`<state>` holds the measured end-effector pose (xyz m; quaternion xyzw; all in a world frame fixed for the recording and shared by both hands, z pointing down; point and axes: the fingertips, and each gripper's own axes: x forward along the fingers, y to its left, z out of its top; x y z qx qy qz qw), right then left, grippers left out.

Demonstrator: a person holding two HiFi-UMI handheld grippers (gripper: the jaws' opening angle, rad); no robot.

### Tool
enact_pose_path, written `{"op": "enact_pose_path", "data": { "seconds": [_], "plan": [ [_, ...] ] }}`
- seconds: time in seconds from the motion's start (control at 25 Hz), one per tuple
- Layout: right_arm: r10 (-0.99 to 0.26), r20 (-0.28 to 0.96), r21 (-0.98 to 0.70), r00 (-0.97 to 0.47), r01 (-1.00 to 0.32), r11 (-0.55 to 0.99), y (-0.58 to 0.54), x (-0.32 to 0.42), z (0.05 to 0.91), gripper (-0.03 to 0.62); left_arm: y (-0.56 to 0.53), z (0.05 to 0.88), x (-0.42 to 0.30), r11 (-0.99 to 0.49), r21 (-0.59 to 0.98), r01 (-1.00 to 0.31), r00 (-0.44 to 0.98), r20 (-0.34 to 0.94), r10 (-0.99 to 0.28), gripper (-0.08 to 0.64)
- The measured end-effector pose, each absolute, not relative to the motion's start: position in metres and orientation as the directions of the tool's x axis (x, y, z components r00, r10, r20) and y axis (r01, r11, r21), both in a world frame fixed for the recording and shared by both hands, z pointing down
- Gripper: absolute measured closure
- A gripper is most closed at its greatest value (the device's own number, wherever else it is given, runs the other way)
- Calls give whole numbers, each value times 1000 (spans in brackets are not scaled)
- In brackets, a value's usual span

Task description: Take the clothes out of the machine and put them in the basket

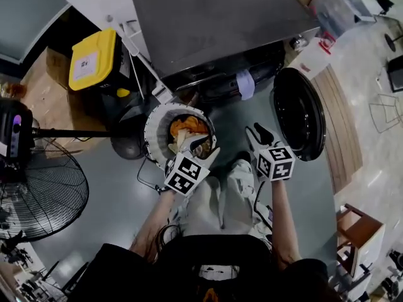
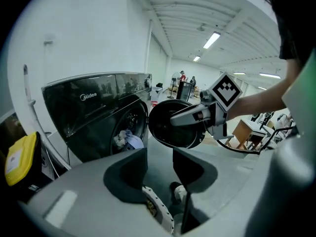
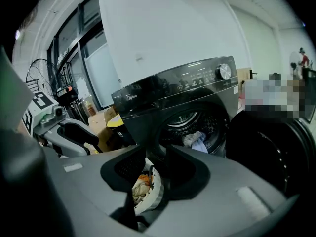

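Note:
The dark front-loading washing machine (image 1: 220,24) has its round door (image 1: 298,113) swung open to the right. A pale blue and white bundle of clothes (image 3: 195,140) lies at the drum's mouth (image 2: 126,139) and hangs over its lip (image 1: 245,83). On the floor before the machine stands a white round basket (image 1: 153,128) holding orange and cream clothes (image 1: 187,131). My left gripper (image 1: 200,151) hovers over the basket's near rim, open and empty (image 2: 159,167). My right gripper (image 1: 259,134) is in front of the door, open, with nothing between its jaws (image 3: 155,167).
A yellow-lidded bin (image 1: 94,58) and a cardboard box (image 1: 50,74) stand left of the machine. A large floor fan (image 1: 38,194) is at the left. Cables run over the grey floor near the basket. The person's legs (image 1: 220,200) are just behind the basket.

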<state>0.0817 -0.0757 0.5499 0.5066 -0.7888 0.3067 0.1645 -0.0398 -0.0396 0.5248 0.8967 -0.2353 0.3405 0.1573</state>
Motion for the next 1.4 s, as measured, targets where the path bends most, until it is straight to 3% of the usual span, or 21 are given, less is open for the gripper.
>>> {"op": "enact_pose_path", "data": {
  "seconds": [0.92, 1.4],
  "plan": [
    [-636, 596, -331, -491, -871, 363, -206, 143, 677, 440, -124, 588, 38, -737, 135, -663, 571, 727, -381, 394],
    [-585, 637, -301, -502, -861, 411, -226, 139, 754, 440, -131, 630, 55, -749, 163, -642, 593, 725, -350, 399]
  ]
}}
